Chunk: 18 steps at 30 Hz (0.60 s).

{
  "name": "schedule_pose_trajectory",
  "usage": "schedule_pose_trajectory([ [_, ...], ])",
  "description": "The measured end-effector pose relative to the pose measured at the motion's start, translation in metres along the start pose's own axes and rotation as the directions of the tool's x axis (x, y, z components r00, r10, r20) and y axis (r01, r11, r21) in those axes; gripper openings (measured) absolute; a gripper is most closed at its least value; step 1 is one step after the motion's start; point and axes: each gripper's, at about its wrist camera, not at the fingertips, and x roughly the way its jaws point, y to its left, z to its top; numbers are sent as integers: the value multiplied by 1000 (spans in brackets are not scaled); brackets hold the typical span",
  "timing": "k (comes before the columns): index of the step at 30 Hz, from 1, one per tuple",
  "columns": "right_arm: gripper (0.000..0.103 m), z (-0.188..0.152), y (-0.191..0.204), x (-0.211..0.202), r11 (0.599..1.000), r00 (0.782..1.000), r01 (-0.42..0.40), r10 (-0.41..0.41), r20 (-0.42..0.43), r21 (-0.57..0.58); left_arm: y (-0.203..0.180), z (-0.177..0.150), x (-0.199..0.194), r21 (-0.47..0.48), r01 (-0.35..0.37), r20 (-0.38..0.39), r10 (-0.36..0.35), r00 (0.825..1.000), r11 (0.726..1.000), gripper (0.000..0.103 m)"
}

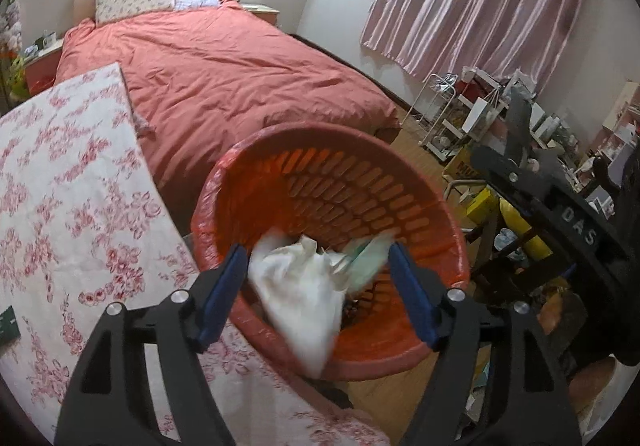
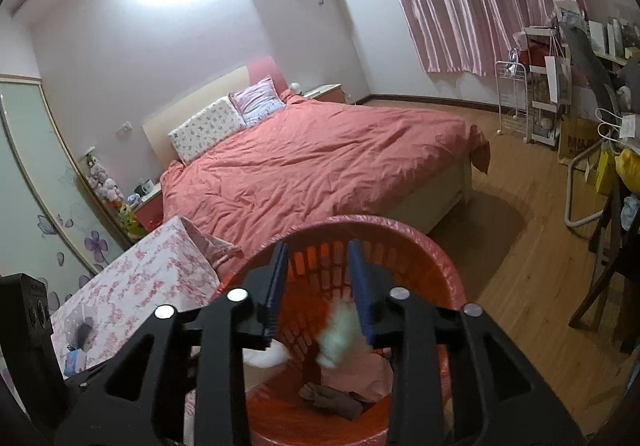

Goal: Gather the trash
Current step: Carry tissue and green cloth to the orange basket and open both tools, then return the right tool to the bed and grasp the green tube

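A red slatted plastic basket (image 1: 320, 135) lined with a thin red bag stands on the floor between the bed and a floral-covered surface. My left gripper (image 1: 318, 266) hangs open over it. A blurred wad of white paper (image 1: 296, 294) lies loose between and below its blue pads, over the basket's near rim, and neither pad presses on it. A pale green scrap (image 1: 368, 258) is beside the paper. My right gripper (image 2: 320, 270) is open above the same basket (image 2: 404, 232). A blurred pale green wad (image 2: 338, 330) is below its pads, untouched. Brown trash (image 2: 332, 402) lies at the bottom.
A bed with a salmon duvet (image 1: 224, 77) is behind the basket. A floral cloth-covered surface (image 1: 68, 197) lies to the left. Cluttered shelves, bags and a dark chair (image 2: 608, 246) line the right wall under pink curtains. Wooden floor (image 2: 520, 278) spreads right of the basket.
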Motion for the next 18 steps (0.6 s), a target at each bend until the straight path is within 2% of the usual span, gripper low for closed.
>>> schedule_pose_trajectory([
  [8, 41, -2, 5, -7, 999, 1000, 23, -23, -16, -23, 25, -8, -20, -8, -82, 11, 82, 997, 997, 74],
  [18, 44, -13, 52, -17, 993, 999, -32, 27, -47, -112, 100, -32, -84, -102, -235, 33, 240, 970, 967, 76],
])
